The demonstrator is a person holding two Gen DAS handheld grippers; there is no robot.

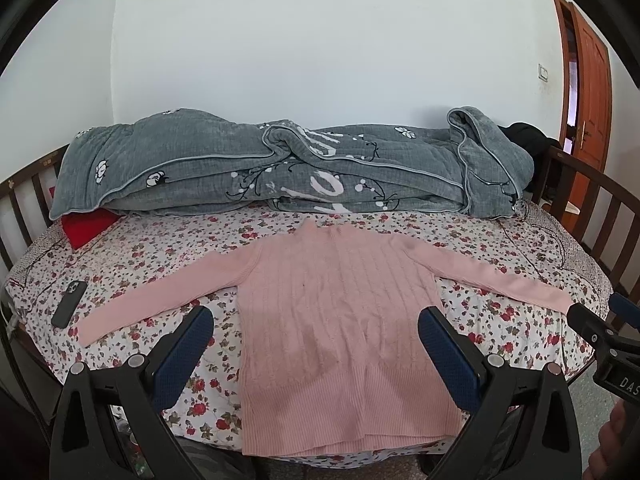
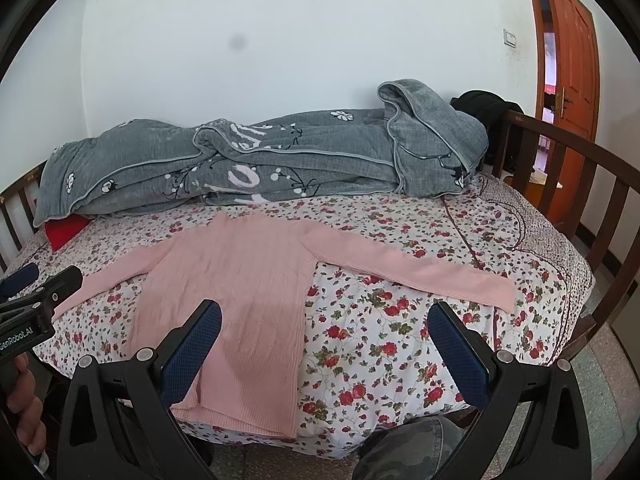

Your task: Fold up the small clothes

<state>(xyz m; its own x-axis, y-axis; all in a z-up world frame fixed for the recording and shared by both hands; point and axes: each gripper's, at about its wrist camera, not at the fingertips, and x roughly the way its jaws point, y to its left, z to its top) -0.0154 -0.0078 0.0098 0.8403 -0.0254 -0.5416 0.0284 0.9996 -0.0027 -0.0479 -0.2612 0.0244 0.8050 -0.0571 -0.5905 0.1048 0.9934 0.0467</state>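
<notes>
Left wrist view: left gripper (image 1: 314, 320) hovers above the near edge of the bed, jaws spread wide, nothing between the blue pads (image 1: 188, 356). Pink cable-knit sweater (image 1: 340, 320) lies flat and unfolded on the floral bedsheet (image 1: 160, 252), hem toward the near edge, collar toward the far side, both sleeves stretched out left and right. Left sleeve cuff ends near a dark phone (image 1: 69, 304) lying on the sheet at the left. Grey floral quilt (image 1: 280, 168) is heaped along the far side against the white wall; a red item (image 1: 88, 226) pokes out from under its left end. Wooden bed rail (image 1: 592, 208) curves round the right side, with an orange-brown door (image 1: 592, 92) beyond. Right wrist view: right gripper (image 2: 324, 320) also hangs with jaws wide apart and empty, positioned over the sheet just right of the sweater body, below the right sleeve. A hand (image 2: 24, 412) holding the left tool shows at the left edge.
</notes>
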